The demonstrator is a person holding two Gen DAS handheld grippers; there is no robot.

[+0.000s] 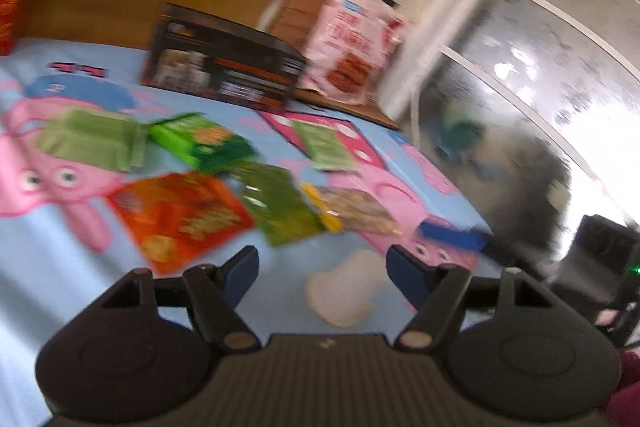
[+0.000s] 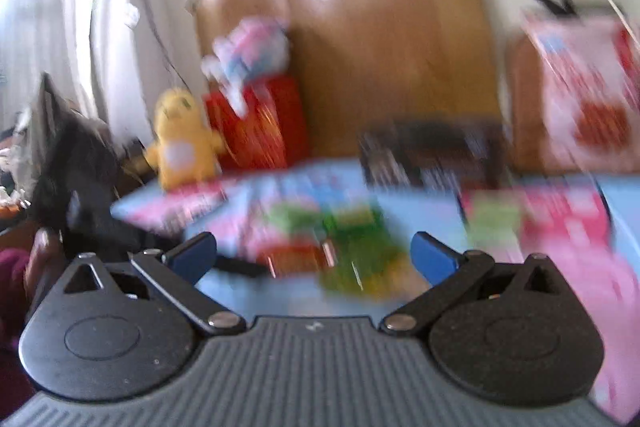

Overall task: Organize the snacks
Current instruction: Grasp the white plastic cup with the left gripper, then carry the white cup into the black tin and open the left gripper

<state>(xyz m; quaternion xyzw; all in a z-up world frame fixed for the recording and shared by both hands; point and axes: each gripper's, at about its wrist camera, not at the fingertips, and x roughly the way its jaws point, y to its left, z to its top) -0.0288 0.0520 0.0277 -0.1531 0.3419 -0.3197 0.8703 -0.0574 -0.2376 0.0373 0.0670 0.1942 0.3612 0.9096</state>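
Blue cartoon bedsheet (image 1: 48, 267) under scattered snack packets: orange packet (image 1: 180, 215) just ahead-left of left gripper (image 1: 322, 259), dark green packet (image 1: 276, 207) ahead, long axis running away from fingers. Both left fingers apart, nothing between. Right gripper (image 2: 314, 251) likewise spread and empty, farther back. Dark open box (image 1: 224, 67) beyond the packets; contents probably none, blur forbids certainty. Left nearer.

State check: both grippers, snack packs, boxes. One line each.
left gripper: open, empty
right gripper: open, empty
orange snack pack: flat on the cartoon sheet, untouched
green snack box: lying on the sheet
dark box: upright at the back
pink bag: upright
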